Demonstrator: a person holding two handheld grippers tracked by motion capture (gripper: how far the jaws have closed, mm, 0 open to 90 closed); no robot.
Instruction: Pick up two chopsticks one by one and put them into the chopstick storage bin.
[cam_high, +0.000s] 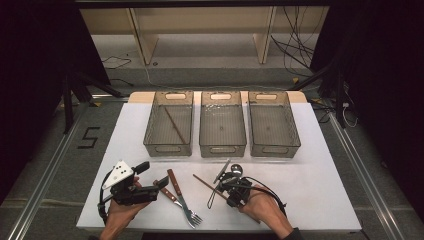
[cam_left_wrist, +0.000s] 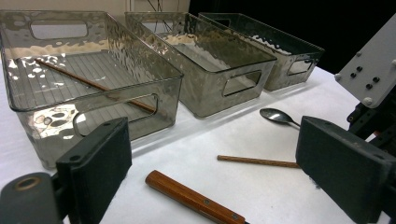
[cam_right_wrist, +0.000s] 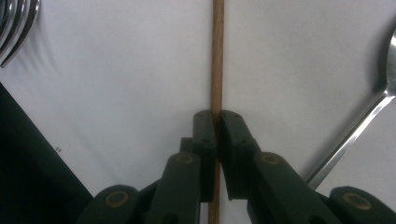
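Wooden chopstick (cam_right_wrist: 217, 56) is lying flat on the white tabletop (cam_high: 310, 185), in front of the middle bin, its long axis running diagonally in the high view, free end pointing up-left toward the bins. Right gripper (cam_right_wrist: 217, 122) is pinching it, jaws pressed on either side of the stick. A spoon (cam_right_wrist: 373, 107) is lying just beside it, probably not touching. Left gripper (cam_left_wrist: 210, 154) is sitting spread wide, nothing between its jaws, near a wooden-handled knife (cam_left_wrist: 191, 198) and a fork (cam_high: 187, 210). Three clear plastic bins (cam_high: 222, 145) are standing in a row further back; the left one is holding a second chopstick (cam_left_wrist: 88, 83). Dark floor and cables are surrounding the table.
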